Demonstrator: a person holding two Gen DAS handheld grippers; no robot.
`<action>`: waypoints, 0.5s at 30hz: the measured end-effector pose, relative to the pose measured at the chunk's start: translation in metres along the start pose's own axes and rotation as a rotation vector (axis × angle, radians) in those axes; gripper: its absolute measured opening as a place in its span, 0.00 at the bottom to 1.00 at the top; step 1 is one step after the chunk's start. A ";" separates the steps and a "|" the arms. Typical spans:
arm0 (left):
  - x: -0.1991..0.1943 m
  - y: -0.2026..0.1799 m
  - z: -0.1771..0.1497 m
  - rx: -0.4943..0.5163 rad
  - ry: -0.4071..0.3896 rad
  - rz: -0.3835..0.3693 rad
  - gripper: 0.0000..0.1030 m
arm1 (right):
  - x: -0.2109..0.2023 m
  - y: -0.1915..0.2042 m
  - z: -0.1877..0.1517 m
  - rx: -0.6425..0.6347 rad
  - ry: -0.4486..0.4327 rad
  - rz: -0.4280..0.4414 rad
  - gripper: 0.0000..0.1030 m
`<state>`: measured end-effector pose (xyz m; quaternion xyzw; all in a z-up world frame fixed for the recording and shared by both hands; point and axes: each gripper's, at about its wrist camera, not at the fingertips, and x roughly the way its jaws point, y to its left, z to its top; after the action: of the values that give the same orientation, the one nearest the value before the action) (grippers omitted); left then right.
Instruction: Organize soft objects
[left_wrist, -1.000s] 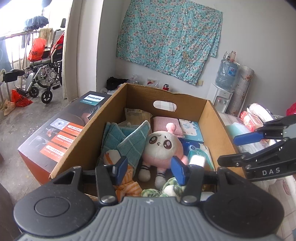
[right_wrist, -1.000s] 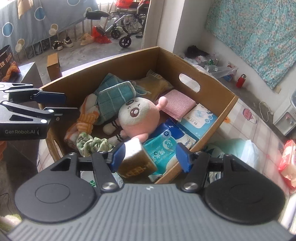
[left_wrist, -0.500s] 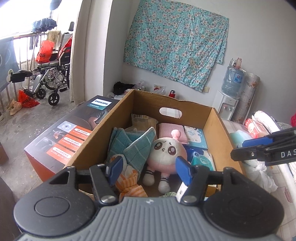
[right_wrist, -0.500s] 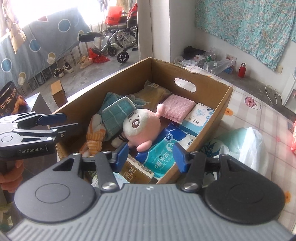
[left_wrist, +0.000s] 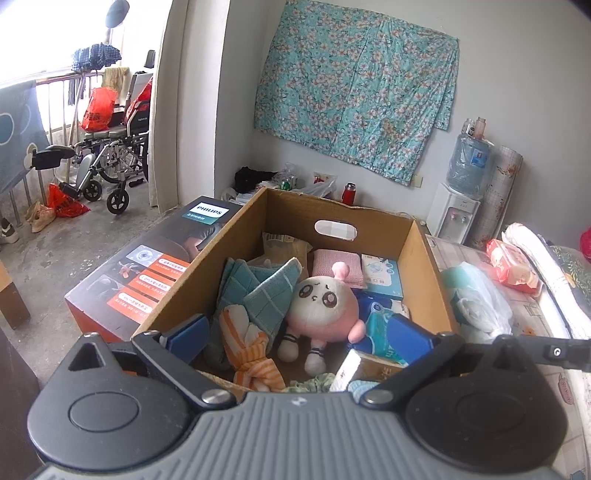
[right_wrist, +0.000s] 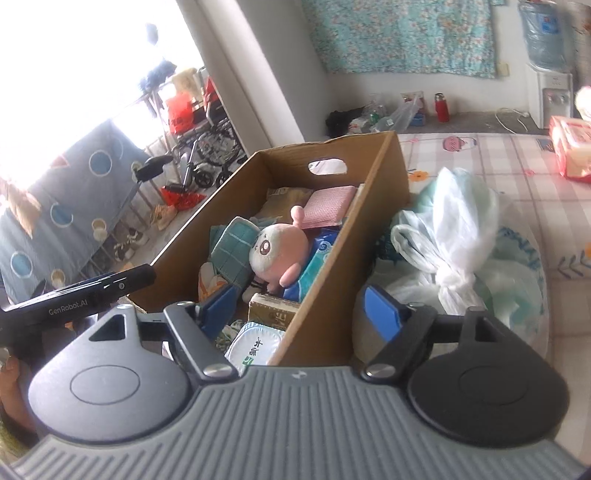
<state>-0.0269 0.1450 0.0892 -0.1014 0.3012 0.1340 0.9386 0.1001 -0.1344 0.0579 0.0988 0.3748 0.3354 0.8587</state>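
An open cardboard box (left_wrist: 424, 266) holds a pink and white plush (left_wrist: 325, 306), a teal cloth (left_wrist: 266, 291), an orange striped cloth (left_wrist: 251, 354), a pink towel (left_wrist: 336, 260) and tissue packs (left_wrist: 380, 271). My left gripper (left_wrist: 299, 334) hovers over the box's near end, its jaws opening wide, with nothing gripped. In the right wrist view the right gripper (right_wrist: 301, 310) straddles the near end of the box's right wall (right_wrist: 343, 280), its jaws opening and empty. A small brown carton (right_wrist: 273, 314) lies in the box beside the plush (right_wrist: 277, 251).
A white and teal plastic bag (right_wrist: 454, 229) lies on the checked bedcover right of the box, with a red wipes pack (right_wrist: 569, 147) farther back. A Philips carton (left_wrist: 147, 266) stands against the box's left side. A wheelchair (left_wrist: 110, 162) and a water dispenser (left_wrist: 458, 214) stand beyond.
Both grippers' jaws have spread wider. The right gripper swung to the right and rolled, and now sits over the box's right wall. The left gripper drew back and rose a little.
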 end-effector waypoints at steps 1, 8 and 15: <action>-0.004 -0.003 -0.002 -0.009 0.009 0.005 1.00 | -0.006 -0.002 -0.006 0.013 -0.010 -0.003 0.81; -0.032 -0.020 -0.021 -0.006 0.019 0.019 1.00 | -0.027 -0.007 -0.037 0.043 -0.028 -0.041 0.97; -0.026 -0.026 -0.038 0.002 0.133 0.036 1.00 | -0.033 0.002 -0.049 0.020 0.009 -0.059 0.99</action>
<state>-0.0593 0.1050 0.0772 -0.1035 0.3649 0.1436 0.9141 0.0479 -0.1582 0.0436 0.0946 0.3845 0.3066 0.8656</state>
